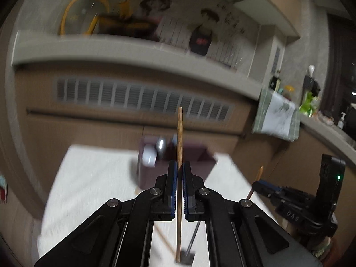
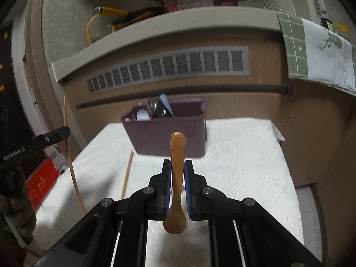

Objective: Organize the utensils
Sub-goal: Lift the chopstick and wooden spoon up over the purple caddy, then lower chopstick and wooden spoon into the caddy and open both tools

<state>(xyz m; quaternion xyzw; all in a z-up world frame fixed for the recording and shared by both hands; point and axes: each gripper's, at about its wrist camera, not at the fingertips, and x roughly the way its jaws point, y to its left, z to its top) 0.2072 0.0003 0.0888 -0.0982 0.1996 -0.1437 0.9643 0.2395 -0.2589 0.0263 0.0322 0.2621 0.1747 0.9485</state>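
L wrist view: left gripper (image 1: 179, 166) jaws nearly shut, clamped on a thin chopstick (image 1: 179, 133) standing upright, tip at 12 o'clock. View is blurred; the stick is long and pinched mid-shaft, so it may pivot or miss the purple holder (image 1: 195, 155) beyond it.

R wrist view: right gripper (image 2: 177, 164) jaws part-closed, gripping a wooden spoon (image 2: 177, 155), handle up, bowl at 6. Holder at 12 on the white-clothed bench (image 2: 244, 155), already crowded; spoon could snag. Spare chopstick (image 2: 127, 173) lies at 9.
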